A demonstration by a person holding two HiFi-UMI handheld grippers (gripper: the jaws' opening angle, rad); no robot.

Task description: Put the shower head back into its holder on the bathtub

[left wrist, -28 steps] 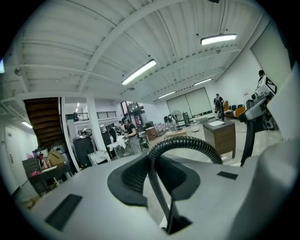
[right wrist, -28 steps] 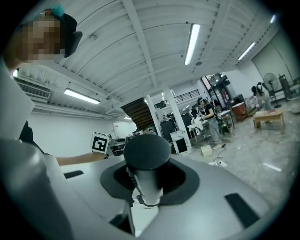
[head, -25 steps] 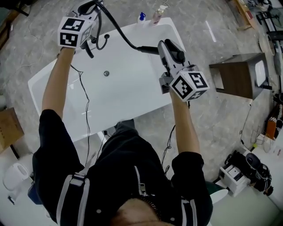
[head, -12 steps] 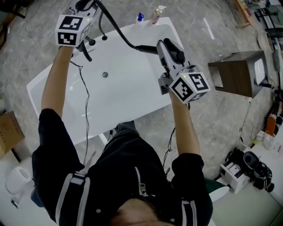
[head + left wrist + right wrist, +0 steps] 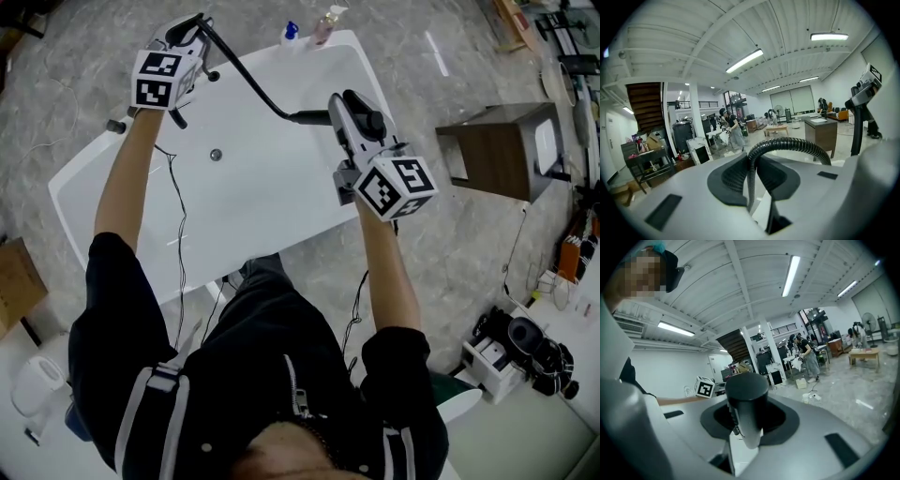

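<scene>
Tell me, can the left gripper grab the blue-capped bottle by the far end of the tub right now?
Probably not as is: the left gripper is shut on the black hose, so its jaws are not free. Otherwise nothing seems to stand between it and the bottle.

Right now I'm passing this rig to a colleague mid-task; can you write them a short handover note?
Left gripper: shut on the black ribbed hose, over the far left corner of the white bathtub.
Right gripper: shut on the black shower head, over the tub's right side.
Done: shower head and hose are both held off the tub.
Left to do: seat the shower head in its holder; the holder cannot be made out in these views.
</scene>
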